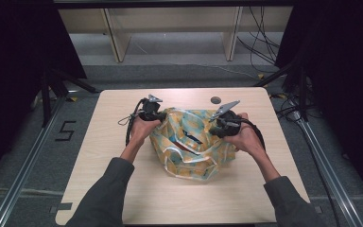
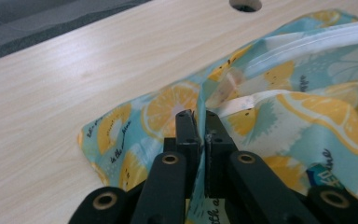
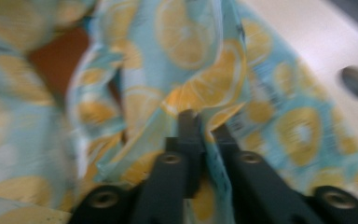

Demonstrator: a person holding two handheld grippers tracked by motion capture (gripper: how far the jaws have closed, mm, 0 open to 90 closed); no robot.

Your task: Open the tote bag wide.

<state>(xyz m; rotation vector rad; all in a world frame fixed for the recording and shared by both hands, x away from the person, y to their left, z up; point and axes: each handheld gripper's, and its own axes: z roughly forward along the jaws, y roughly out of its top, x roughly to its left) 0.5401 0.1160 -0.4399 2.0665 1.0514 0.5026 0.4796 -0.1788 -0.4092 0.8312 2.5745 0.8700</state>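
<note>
Lemon-print bag [image 1: 189,144] lying crumpled at the middle of the light wood tabletop [image 1: 123,198], long axis running roughly from near edge to far edge in the high view, opening facing up and toward the far side. Thin, glossy fabric, pale blue with yellow-orange lemon slices and small dark lettering, white straps [image 1: 184,156] looping across the front folds. Left tool [image 2: 198,126] clamped on a fold of the bag's rim, jaws nearly together with the cloth pinched between them. Right tool [image 3: 200,123] likewise closed on a pleat of the opposite rim, though blurred in the right gripper view. Inside of the bag dark and hard to make out; a brownish patch [image 3: 58,60] showing through the opening, too smeared to identify. Small blue label [image 2: 324,177] near the lower right of the left gripper view, cut off and unreadable. Round hole [image 1: 215,100] in the tabletop just beyond the bag
</note>
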